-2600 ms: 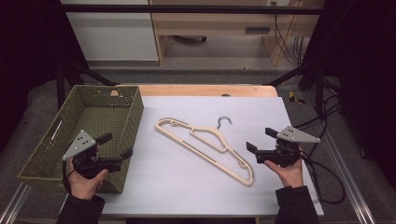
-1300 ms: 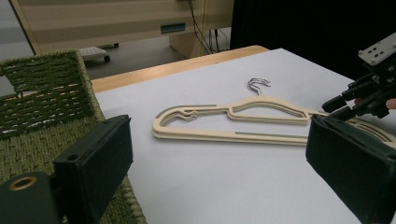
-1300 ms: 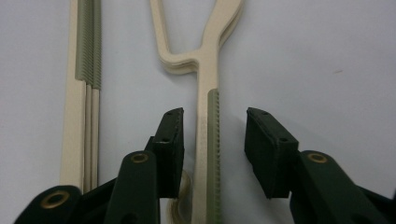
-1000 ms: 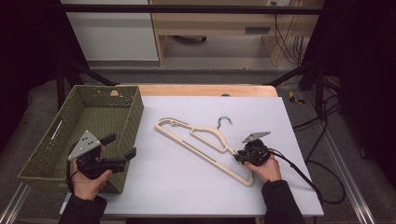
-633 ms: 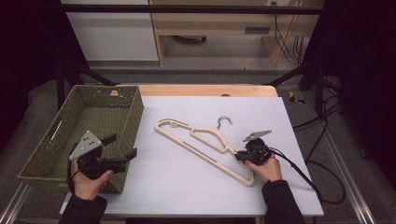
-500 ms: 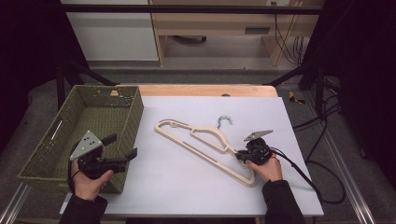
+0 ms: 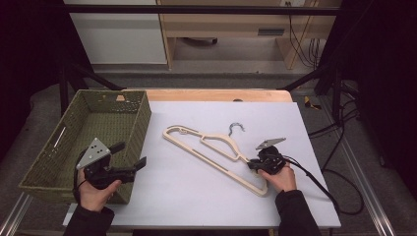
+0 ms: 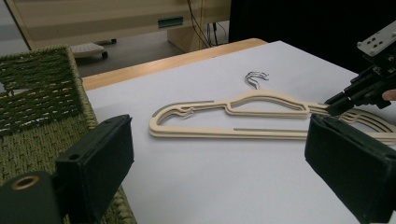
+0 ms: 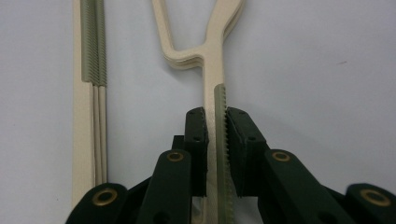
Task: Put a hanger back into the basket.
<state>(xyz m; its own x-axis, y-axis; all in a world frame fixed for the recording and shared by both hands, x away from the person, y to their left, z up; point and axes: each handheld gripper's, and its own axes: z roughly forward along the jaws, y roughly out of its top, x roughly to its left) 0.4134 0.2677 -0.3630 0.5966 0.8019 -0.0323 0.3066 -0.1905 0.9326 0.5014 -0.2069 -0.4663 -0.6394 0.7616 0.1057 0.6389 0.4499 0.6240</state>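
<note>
Lab workspace, metal frame rails [image 7: 339, 73], trailing cables [image 7: 339, 129], white test table [image 7: 206, 196]

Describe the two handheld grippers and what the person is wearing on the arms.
Both the left gripper and the right gripper are black, each topped by a grey three-cornered plate. Brass-coloured rivets show at the jaw pivots. A black cable trails from the right one. The sleeves are dark.

A cream hanger [image 7: 216, 153] with a silver hook [image 7: 236, 128] and ridged grey-green strips [image 9: 220, 140] lies on a white table [image 7: 196, 196] edged in pale wood at the far side. At left stands an olive-green woven basket [image 7: 59, 162]. Both grippers, left [image 7: 129, 157] and right [image 7: 252, 165], are black with grey top plates; brass-coloured rivets dot the right gripper's jaws.
</note>
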